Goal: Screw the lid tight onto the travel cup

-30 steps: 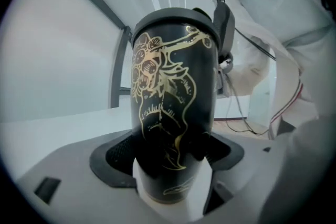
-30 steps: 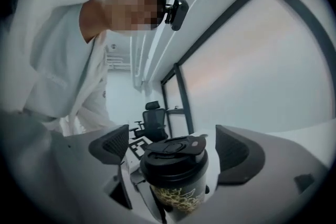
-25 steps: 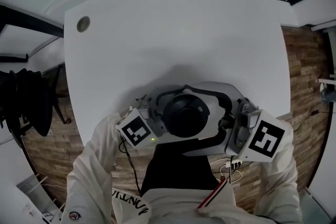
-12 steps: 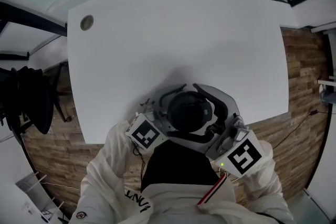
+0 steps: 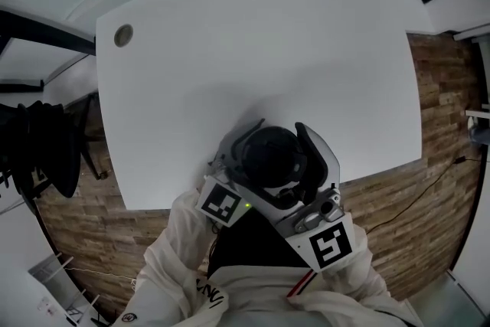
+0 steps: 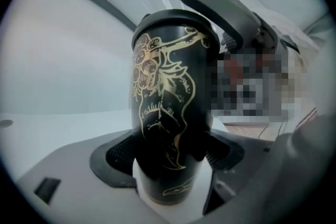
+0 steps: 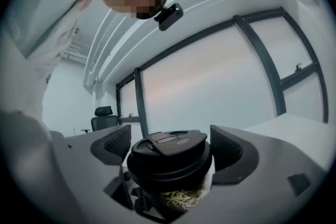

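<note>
left tongs (image 6: 170, 155) clamping travel cup (image 6: 168, 107) body, right tongs (image 7: 170, 147) pinching lid (image 7: 168, 152) on top, all hanging over near tabletop (image 5: 253, 50) edge. risk: lid cross-threading if tilted, or glossy cup spinning in left grip mid-twist, never tightening

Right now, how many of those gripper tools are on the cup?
2. The left gripper clamps the body of the black travel cup; the right gripper holds its lid. Neither is hidden.
</note>
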`<state>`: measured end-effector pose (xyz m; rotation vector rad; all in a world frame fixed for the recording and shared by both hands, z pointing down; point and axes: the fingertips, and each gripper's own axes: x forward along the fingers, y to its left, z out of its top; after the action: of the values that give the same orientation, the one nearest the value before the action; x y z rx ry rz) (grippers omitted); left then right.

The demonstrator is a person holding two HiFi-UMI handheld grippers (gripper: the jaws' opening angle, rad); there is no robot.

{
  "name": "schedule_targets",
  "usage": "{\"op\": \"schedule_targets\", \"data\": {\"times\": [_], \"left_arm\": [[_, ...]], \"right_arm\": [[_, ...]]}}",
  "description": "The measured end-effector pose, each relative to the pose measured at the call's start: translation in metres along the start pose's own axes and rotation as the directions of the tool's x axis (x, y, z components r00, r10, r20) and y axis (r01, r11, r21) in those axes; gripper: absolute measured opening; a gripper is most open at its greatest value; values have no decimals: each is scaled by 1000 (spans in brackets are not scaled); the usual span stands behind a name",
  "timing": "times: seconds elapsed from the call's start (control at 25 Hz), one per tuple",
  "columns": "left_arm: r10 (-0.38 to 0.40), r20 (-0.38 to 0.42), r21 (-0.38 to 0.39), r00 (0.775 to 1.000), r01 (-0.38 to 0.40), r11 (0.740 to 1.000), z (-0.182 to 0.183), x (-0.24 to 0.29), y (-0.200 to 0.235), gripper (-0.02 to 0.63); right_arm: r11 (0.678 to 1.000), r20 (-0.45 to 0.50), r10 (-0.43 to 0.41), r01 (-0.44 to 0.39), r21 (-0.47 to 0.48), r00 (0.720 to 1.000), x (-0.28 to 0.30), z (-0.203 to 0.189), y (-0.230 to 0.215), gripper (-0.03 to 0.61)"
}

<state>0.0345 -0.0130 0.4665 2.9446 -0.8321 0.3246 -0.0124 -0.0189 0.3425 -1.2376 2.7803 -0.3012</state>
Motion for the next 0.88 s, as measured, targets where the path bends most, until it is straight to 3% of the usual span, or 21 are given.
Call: {"op": "schedule_targets", "data": {"times": [0.08, 0.16, 0.24, 0.32, 0.48, 0.68, 0.76, 0.88], "left_arm": [[-34, -4, 5, 999, 34, 999, 0, 0, -2, 385], [-82, -9, 15, 997, 82, 997, -1, 0, -4, 385], [-141, -10, 28, 990, 141, 990, -2, -1, -5, 385], [-208, -8, 35, 978, 208, 978, -2, -3, -6, 385], [-332, -8, 22, 943, 332, 943, -3, -5, -9, 385], [-421, -31, 53, 906, 423, 905, -10, -12, -11, 385], [-429, -36, 51, 903, 430, 901, -11, -11, -13, 385], [-409, -29, 34, 912, 409, 912, -10, -9, -13, 385]], "right_arm": [[996, 22, 70, -71, 47, 997, -2, 8, 0, 485], [989, 16, 149, -149, 9, 989, -6, 16, 2, 486], [962, -29, 269, -270, -26, 963, -8, 16, 7, 486], [908, -89, 413, -417, -36, 906, -10, 13, 14, 486], [753, -153, 652, -657, 17, 743, -12, 11, 21, 488], [608, -235, 772, -794, 3, 590, 0, -3, 32, 488], [591, -246, 783, -807, 9, 571, -1, -6, 35, 486], [631, -229, 754, -776, -9, 615, 1, -5, 34, 485]]}}
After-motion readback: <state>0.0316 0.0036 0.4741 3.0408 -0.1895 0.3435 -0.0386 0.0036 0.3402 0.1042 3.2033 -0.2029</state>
